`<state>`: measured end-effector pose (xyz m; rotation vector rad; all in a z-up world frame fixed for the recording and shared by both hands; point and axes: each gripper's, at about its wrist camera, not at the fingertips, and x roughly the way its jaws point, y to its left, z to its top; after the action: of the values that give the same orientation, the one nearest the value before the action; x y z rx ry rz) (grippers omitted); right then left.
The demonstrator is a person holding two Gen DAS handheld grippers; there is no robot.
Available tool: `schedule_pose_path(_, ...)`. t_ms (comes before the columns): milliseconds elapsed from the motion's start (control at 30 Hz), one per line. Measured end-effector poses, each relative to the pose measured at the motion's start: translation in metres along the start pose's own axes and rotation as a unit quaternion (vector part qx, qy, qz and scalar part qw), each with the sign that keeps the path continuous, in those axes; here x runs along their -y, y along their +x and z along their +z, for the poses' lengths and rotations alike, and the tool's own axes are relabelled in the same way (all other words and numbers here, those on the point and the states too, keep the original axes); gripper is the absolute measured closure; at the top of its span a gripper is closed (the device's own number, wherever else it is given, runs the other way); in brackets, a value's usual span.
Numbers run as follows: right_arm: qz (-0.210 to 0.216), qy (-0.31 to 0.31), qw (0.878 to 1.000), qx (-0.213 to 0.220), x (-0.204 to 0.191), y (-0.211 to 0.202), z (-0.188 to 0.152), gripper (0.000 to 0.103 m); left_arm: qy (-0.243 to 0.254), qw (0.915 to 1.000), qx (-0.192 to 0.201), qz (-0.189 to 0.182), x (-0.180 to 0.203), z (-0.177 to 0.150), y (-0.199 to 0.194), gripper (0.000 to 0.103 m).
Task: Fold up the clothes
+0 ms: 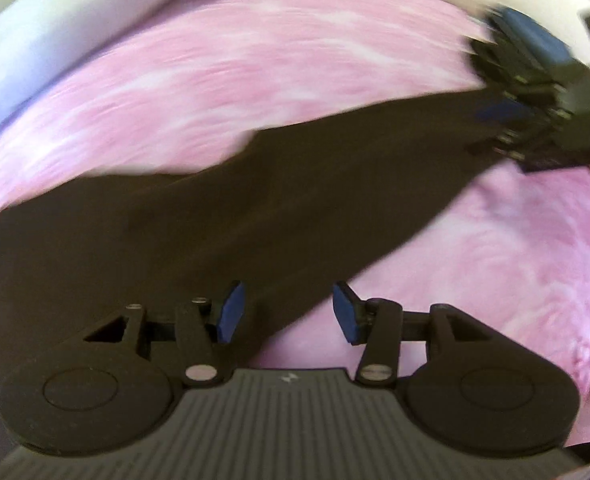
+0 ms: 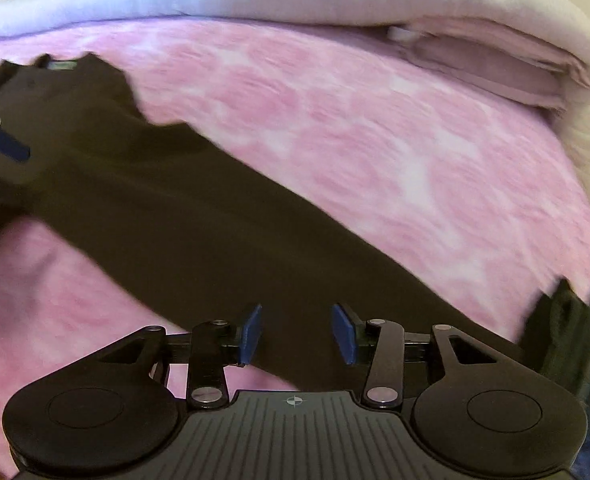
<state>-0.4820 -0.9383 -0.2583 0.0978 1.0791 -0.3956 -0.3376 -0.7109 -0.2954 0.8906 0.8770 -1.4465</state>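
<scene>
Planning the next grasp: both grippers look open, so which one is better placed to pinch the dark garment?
Probably left. The left gripper is open, straddling the dark garment's edge. The right gripper is open with cloth filling its gap, no edge between.

My left gripper (image 1: 287,312) has its jaws apart, with nothing between the blue pads (image 1: 231,314). Under it a dark garment (image 1: 223,216) lies in a long band across the pink bedcover (image 1: 223,80). My right gripper (image 1: 535,92) is at the far end of the garment, blurred.
</scene>
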Motion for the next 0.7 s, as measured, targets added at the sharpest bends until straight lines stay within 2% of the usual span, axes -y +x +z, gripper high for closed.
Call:
schedule_pose_path(67, 0.02, -0.015, 1.0, 0.006, -0.026, 0.0, 0.013, 0.059, -0.043, 0.9984, -0.004, 0.037, -0.042, -0.023, -0.021, 0.057)
schedule_pose_path(167, 0.047, -0.046, 0.998, 0.019, -0.071, -0.002, 0.033, 0.059, -0.091, 0.9911, -0.009, 0.097, -0.106, -0.066, -0.058, 0.056)
schedule_pose_path(300, 0.067, -0.087, 0.993, 0.044, -0.134, -0.004, 0.067, 0.059, -0.115, 0.9776, -0.019, 0.175, -0.19, -0.131, -0.113, 0.055)
schedule_pose_path(367, 0.071, -0.098, 0.991, 0.053, -0.162, -0.005, 0.083, 0.059, -0.121, 0.9714, -0.021, 0.203, -0.233, -0.165, -0.139, 0.053)
schedule_pose_path(500, 0.063, -0.117, 0.989, 0.065, -0.24, -0.007, 0.113, 0.058, -0.098, 0.9649, -0.02, 0.243, -0.323, -0.234, -0.177, 0.051)
schedule_pose_path(567, 0.048, -0.128, 0.989, 0.061, -0.284, -0.005, 0.126, 0.058, -0.072, 0.9637, -0.017, 0.257, -0.362, -0.262, -0.185, 0.051)
schedule_pose_path(700, 0.039, -0.106, 0.993, 0.038, -0.378, 0.006, 0.146, 0.056, -0.014, 0.9586, -0.018, 0.284, -0.436, -0.308, -0.194, 0.051)
